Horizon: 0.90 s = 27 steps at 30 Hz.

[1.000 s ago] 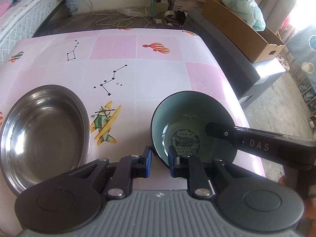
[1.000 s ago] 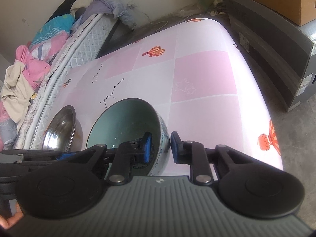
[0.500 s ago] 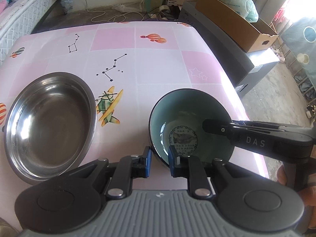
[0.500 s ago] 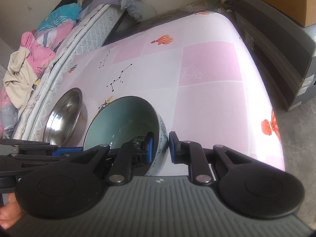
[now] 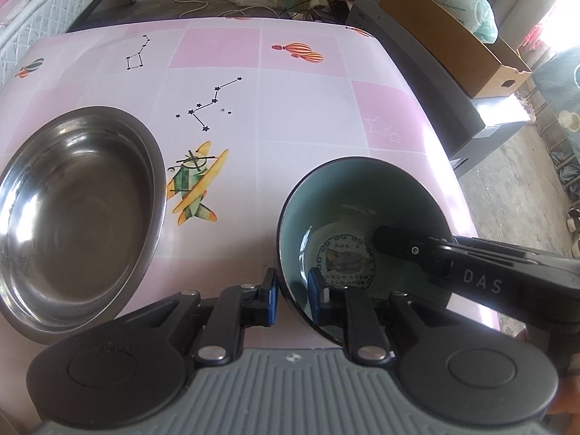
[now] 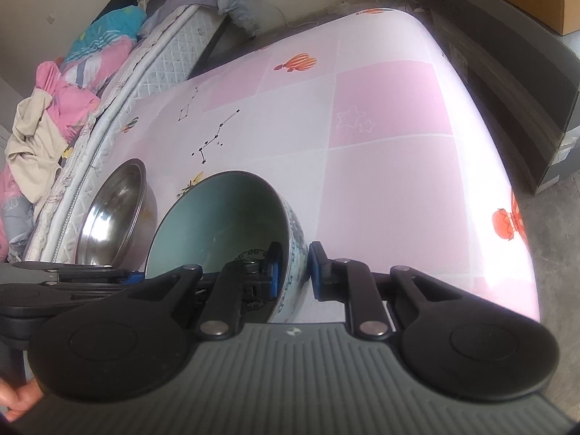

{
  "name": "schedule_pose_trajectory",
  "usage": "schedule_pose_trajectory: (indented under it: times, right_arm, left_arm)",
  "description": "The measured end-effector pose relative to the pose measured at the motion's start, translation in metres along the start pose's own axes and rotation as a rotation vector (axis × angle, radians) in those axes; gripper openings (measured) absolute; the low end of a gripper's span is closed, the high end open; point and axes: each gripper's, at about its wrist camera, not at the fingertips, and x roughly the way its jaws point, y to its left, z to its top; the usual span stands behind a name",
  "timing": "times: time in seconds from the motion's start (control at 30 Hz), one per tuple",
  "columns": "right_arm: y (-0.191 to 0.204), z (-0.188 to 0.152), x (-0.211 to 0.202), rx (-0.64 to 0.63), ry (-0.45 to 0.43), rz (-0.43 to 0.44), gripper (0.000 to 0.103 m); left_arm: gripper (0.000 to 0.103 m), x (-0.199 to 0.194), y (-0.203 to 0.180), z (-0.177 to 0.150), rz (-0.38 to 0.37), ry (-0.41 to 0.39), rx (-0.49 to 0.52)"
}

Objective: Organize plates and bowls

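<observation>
left tool (image 5: 291, 299): clamped narrow on the near rim of the ceramic bowl (image 5: 362, 232), one pad outside the wall, one inside.
right tool (image 6: 293, 272): also pinched on that bowl's rim, on its right side; inner pad against the teal glaze, outer pad on the blue-and-white wall.
ceramic bowl: near the front right edge of the pink tabletop (image 5: 304, 108); from the right view it sits tipped toward the left. Can't tell if the base is on the surface.
steel bowl (image 5: 76, 214): empty, on the tabletop to the left, close by but apart.
done: grip secured, both sides.
left: nothing nested yet; my guess, ceramic goes into steel. No plates in sight.
</observation>
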Motion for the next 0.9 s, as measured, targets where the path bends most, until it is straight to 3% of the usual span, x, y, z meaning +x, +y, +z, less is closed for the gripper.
schedule_pose_trajectory:
  times: [0.9]
  right_arm:
    - [0.002, 0.001, 0.003, 0.000, -0.007, -0.005, 0.014]
  left_arm:
    - [0.019, 0.006, 0.005, 0.002, 0.006, 0.010, -0.009]
